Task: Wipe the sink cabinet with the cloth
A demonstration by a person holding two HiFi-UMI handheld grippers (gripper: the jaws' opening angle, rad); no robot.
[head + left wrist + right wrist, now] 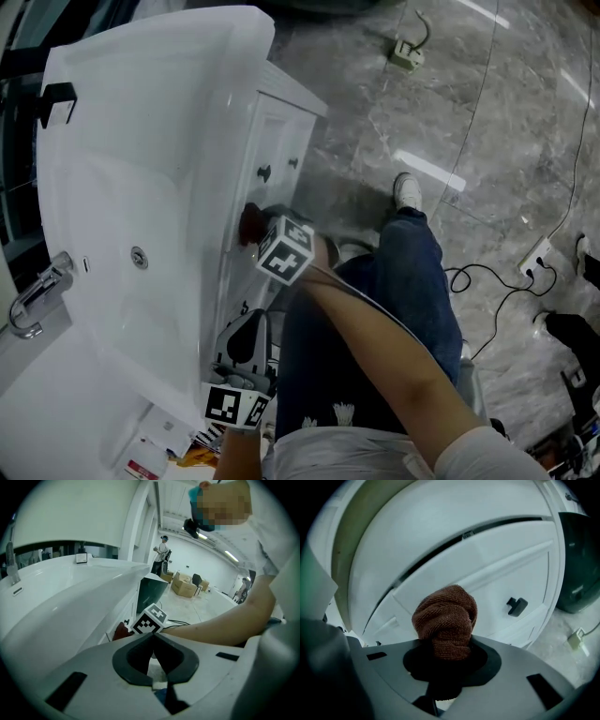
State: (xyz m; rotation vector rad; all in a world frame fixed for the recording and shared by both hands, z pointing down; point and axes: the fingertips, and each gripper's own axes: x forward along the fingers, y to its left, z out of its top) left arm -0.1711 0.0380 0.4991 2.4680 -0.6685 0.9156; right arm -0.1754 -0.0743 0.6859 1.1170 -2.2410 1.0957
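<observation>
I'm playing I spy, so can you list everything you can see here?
sink: one, white, on top of the cabinet
faucet: one, shiny metal, at the sink's edge
cabinet: one, white, under the sink
knobs: two, black, on the cabinet front
power strips: two, white, on the floor
floor: grey, marbled
bin: one, dark, beside the cabinet
cloth: one, brown, in the right gripper
left gripper: shut, empty
right gripper: shut on the cloth

Nubbly terry cloth point(446, 620), glossy smooth sink cabinet point(487, 569).
</observation>
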